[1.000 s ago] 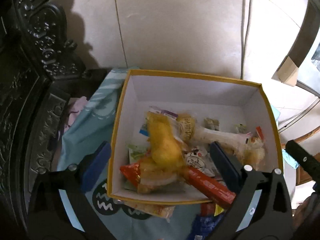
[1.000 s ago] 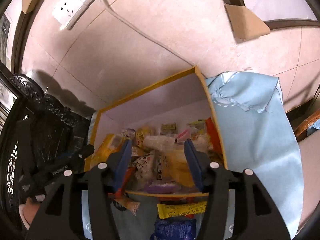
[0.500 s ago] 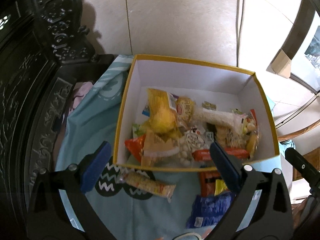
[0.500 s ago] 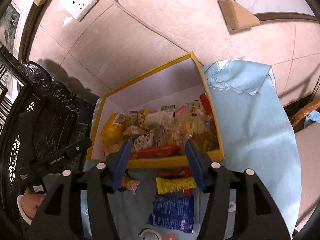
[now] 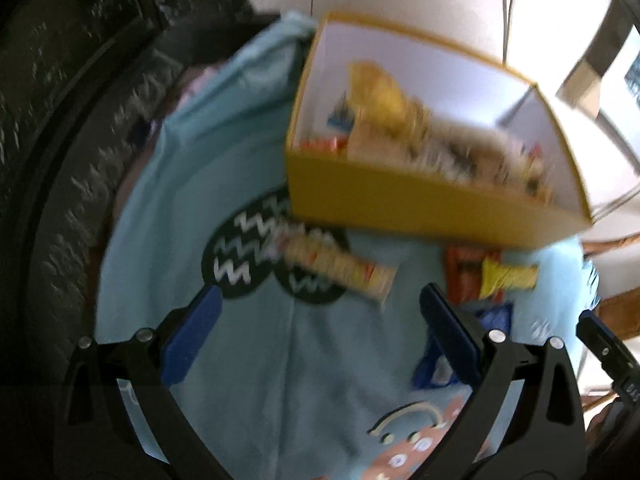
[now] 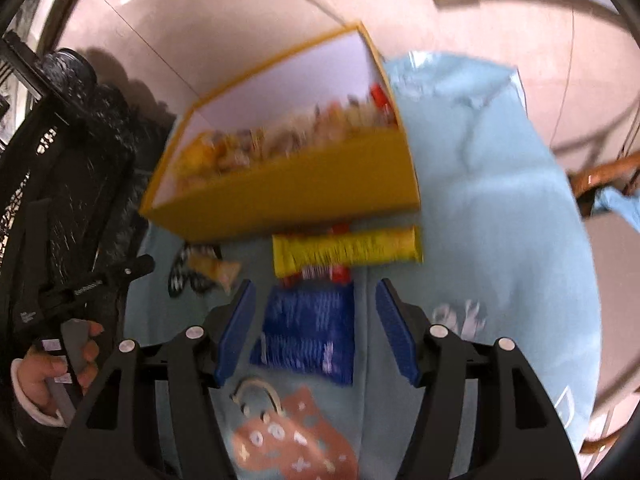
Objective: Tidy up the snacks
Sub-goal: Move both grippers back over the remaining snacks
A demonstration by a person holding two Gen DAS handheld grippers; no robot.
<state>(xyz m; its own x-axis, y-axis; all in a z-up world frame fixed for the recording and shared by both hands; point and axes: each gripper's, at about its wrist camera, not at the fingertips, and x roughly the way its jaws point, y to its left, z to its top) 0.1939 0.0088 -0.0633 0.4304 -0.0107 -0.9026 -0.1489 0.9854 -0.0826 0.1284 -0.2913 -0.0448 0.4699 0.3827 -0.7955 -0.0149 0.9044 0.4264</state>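
A yellow box (image 5: 420, 204) with white inner walls holds several snack packs and stands on a light blue cloth (image 5: 224, 200); it also shows in the right wrist view (image 6: 304, 192). In front of it lie a clear cracker pack (image 5: 340, 268), a yellow bar (image 6: 348, 250), a red pack (image 6: 324, 274) and a blue pack (image 6: 308, 328). My left gripper (image 5: 316, 332) is open and empty above the cloth. My right gripper (image 6: 316, 328) is open and empty, with the blue pack between its fingers' line of sight. Both views are motion-blurred.
Dark carved wooden furniture (image 5: 60, 120) stands at the left. Tiled floor (image 6: 240, 20) lies behind the box, with a cable across it. A wooden chair part (image 6: 608, 172) is at the right. The left gripper's handle and hand (image 6: 72, 320) show at the right view's left edge.
Both grippers have pulled back and lower from the box. The box now appears farther off, and the loose packs on the cloth have come into view.
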